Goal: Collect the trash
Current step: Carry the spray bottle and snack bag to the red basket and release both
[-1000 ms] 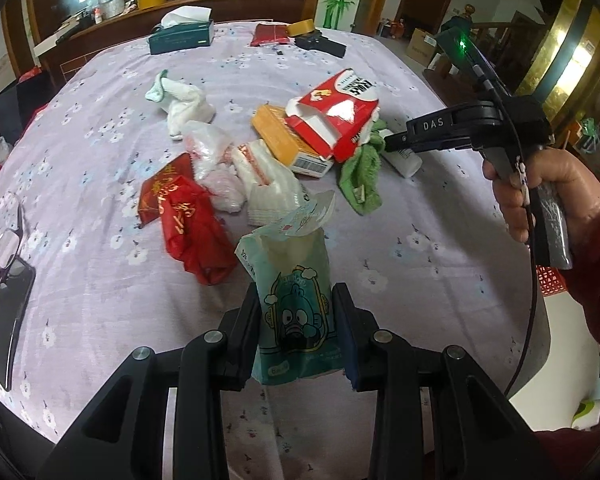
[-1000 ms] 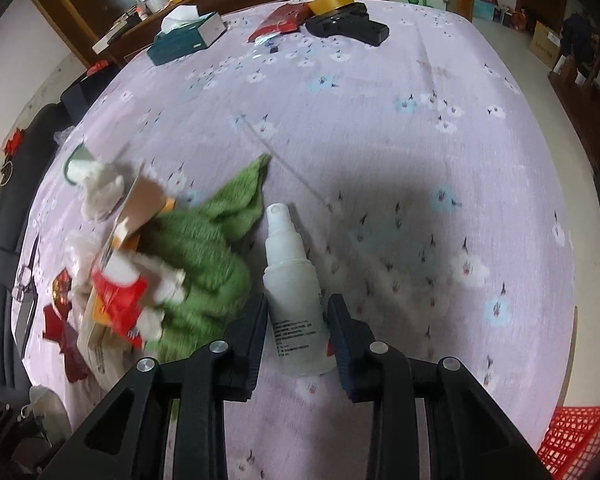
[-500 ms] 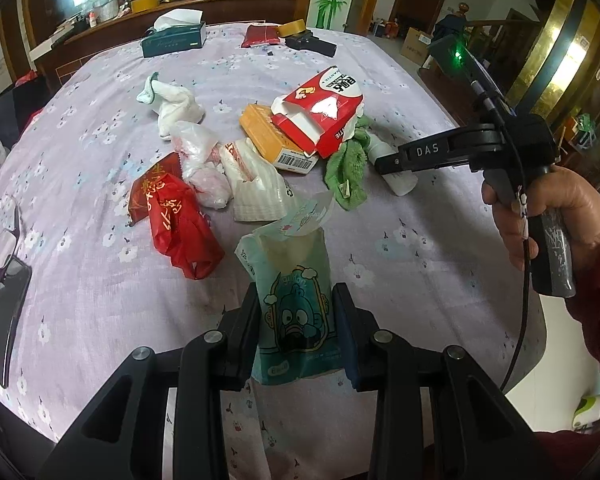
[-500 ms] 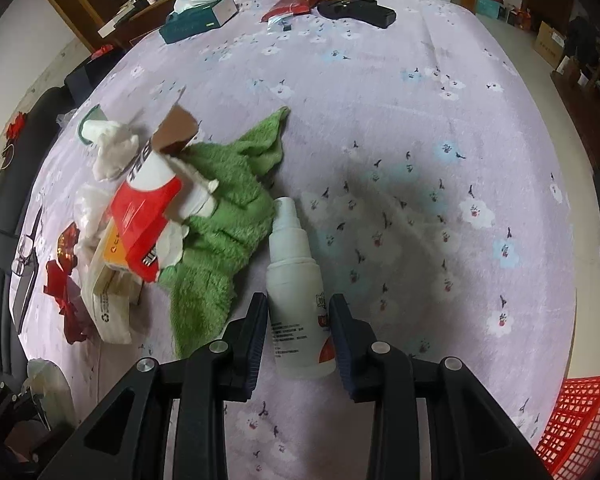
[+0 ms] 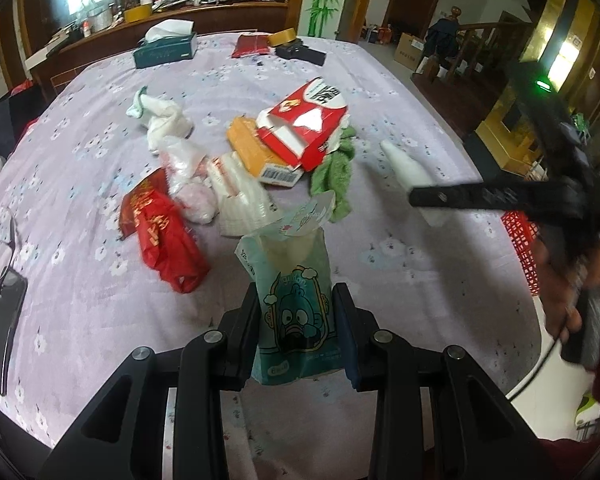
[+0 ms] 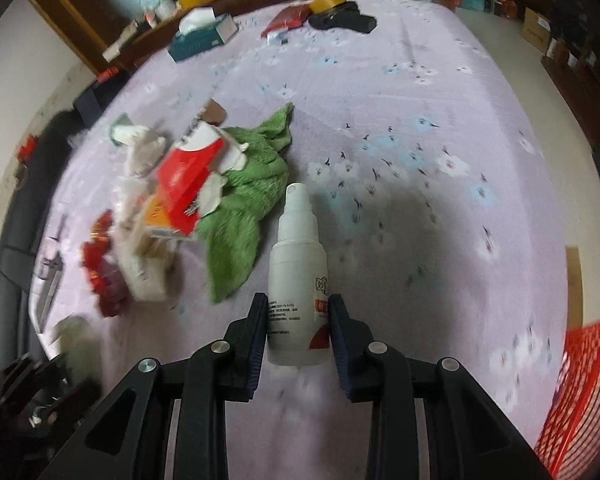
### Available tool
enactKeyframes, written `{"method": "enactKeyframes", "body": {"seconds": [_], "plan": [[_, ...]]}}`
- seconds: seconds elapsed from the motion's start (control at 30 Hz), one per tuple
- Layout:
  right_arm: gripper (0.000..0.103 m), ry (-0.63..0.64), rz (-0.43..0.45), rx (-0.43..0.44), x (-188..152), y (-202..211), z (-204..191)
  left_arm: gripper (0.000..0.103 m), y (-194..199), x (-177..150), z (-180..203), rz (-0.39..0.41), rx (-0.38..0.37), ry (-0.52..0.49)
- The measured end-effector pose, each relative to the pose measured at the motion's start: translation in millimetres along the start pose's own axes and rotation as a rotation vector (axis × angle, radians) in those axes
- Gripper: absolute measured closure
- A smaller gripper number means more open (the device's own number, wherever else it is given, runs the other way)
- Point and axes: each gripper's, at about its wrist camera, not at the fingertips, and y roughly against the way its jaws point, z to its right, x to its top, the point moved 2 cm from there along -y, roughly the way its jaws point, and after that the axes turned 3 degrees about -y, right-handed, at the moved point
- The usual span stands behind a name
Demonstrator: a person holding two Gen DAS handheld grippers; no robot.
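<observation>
My left gripper point(image 5: 298, 336) is shut on a teal tissue packet point(image 5: 296, 312) with a cartoon face, held above the tablecloth. My right gripper point(image 6: 298, 332) is shut on a white spray bottle point(image 6: 298, 280), lifted clear of the table; in the left wrist view that bottle point(image 5: 410, 172) shows past the right gripper's black fingers point(image 5: 480, 196). A trash pile lies mid-table: a red and white carton point(image 5: 308, 124), an orange box point(image 5: 260, 156), a green cloth point(image 5: 336, 172), a red bag point(image 5: 164, 236), white bags point(image 5: 236, 192) and a white rag point(image 5: 164, 120).
A red mesh basket point(image 6: 580, 392) stands off the table's right edge. A phone and glasses point(image 5: 0, 292) lie at the left edge. At the far end are a tissue box point(image 5: 166, 50), a red packet point(image 5: 252, 44), a tape roll point(image 5: 282, 36) and a black case point(image 5: 300, 54).
My right gripper has carried the spray bottle up and to the right, away from the green cloth and toward the red basket. The left gripper has kept still with the tissue packet.
</observation>
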Motion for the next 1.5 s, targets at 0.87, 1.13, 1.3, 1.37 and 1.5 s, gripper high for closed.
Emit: {"method": "enactKeyframes", "body": {"seconds": [0.87,1.13,1.3,1.37,1.5], "plan": [[0.071,-0.37,0.257,-0.064,-114.1,154.0,111.3,0.07,-8.9,41.6,164.0,0.024,-0.199,-0.335],[0.071,-0.47,0.322,-0.129,-133.4,195.9,162.7,0.069,-10.5,56.9,237.4,0.039,-0.298,-0.424],[0.071,-0.518,0.35,-0.161,-142.6,217.1,193.3,0.069,-19.0,66.4,284.4,0.025,-0.349,-0.469],[0.071,-0.535,0.358,-0.176,-144.2,222.5,204.6,0.068,-24.3,70.0,303.8,0.024,-0.363,-0.49],[0.071,-0.556,0.356,-0.186,-144.9,226.9,224.9,0.066,-37.0,76.5,330.9,0.006,-0.384,-0.497]]}}
